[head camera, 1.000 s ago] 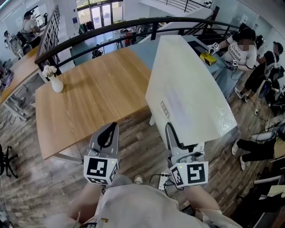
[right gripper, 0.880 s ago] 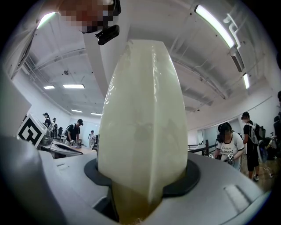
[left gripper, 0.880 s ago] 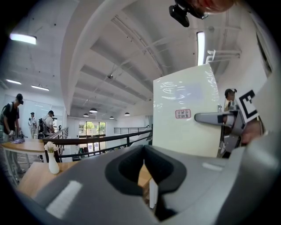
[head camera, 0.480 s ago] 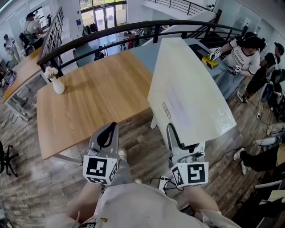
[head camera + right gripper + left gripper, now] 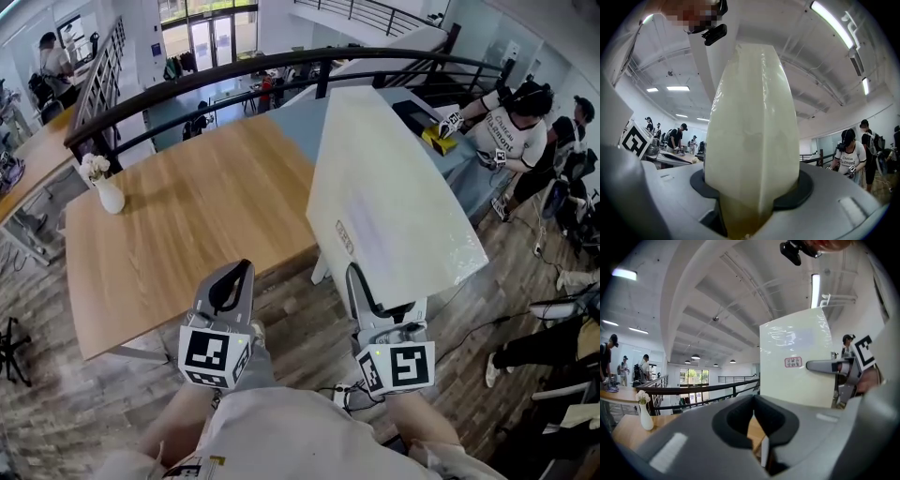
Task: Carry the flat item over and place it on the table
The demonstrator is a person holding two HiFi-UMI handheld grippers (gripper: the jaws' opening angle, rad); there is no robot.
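Observation:
A large flat white board (image 5: 394, 187) wrapped in shiny film stands tilted above the floor, to the right of the wooden table (image 5: 187, 225). My right gripper (image 5: 361, 281) is shut on its near edge. In the right gripper view the board (image 5: 750, 117) fills the space between the jaws of that gripper (image 5: 754, 197). My left gripper (image 5: 228, 286) hangs over the floor just off the table's near edge, shut and holding nothing. In the left gripper view that gripper (image 5: 754, 416) points at the table, with the board (image 5: 794, 376) at the right.
A white vase of flowers (image 5: 101, 187) stands at the table's far left. A black curved railing (image 5: 187, 84) runs behind the table. People (image 5: 511, 131) work at a grey-blue counter (image 5: 469, 159) to the right. Cables (image 5: 342, 394) lie on the wood floor near my feet.
The table and vase have slid a little left in the head view as I walk. The board stays clamped in the right gripper, and the left gripper is unchanged.

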